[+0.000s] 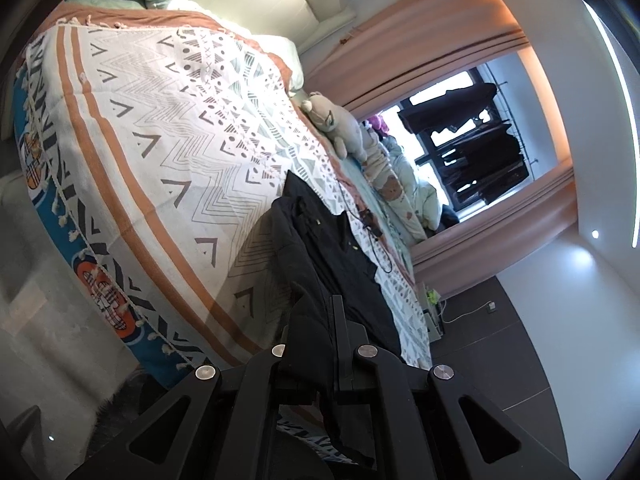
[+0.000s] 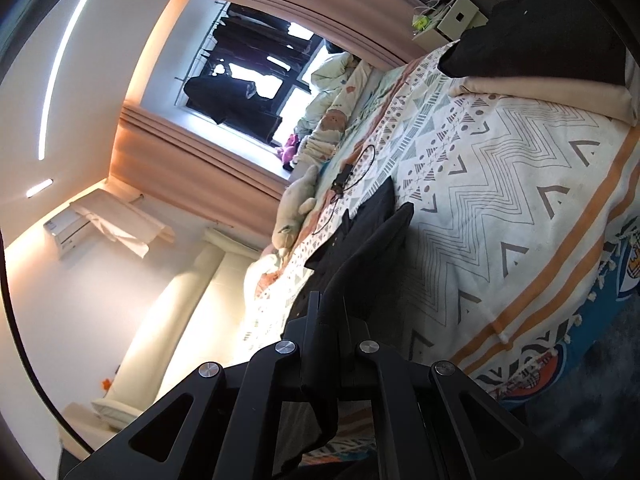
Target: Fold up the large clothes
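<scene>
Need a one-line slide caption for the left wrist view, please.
Left hand-held gripper shut on a black garment, lifting its edge off the patterned bedspread.

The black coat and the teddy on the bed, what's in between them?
Between the black coat and the plush toy lies a small black device with looping cable on the patterned blanket; both views show it.

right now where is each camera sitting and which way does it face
Left wrist: on the left tool, looking along its fingers over the patterned bed toward the window; its fingers pinch the black garment.
Right wrist: on the right tool, facing the same bed and window, pinching the same garment.
Shared: garment, bed, plush toy, window.
</scene>
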Demonstrator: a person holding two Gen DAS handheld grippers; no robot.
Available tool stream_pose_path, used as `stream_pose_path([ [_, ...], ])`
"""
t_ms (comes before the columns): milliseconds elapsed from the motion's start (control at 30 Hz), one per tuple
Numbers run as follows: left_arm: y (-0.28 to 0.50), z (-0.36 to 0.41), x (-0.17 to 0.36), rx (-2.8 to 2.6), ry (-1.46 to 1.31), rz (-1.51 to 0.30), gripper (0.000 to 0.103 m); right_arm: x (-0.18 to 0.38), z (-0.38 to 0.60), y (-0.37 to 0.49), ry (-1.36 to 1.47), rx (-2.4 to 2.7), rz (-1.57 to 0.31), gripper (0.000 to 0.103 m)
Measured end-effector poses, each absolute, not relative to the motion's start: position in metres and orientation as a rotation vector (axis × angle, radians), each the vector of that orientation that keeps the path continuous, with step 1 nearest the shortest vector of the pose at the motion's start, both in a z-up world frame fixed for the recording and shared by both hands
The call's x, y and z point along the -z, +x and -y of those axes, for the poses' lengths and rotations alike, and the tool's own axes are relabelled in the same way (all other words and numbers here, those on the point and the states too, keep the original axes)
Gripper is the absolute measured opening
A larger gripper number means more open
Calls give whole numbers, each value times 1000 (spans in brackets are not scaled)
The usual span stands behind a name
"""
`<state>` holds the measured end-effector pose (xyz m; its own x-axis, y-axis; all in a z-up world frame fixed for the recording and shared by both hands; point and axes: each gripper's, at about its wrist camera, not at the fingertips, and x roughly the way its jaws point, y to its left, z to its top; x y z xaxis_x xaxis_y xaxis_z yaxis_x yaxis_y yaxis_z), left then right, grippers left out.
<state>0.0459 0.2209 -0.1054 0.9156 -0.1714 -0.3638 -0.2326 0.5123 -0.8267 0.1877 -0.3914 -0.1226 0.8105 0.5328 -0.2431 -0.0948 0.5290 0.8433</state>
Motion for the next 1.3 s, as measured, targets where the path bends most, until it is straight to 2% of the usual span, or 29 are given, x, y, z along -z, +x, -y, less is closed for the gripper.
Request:
stream_pose_path([
  [567,22,-226,30,19,-1028,-277,4,46,384,163,956,-478,-370,4],
  [867,56,-245,31,14,-1068,-280,4,41,373,200,959,-452,-366,4],
  [1300,138,-257,2,37,-1050,-238,4,21,365,268,981,-423,-328,5],
])
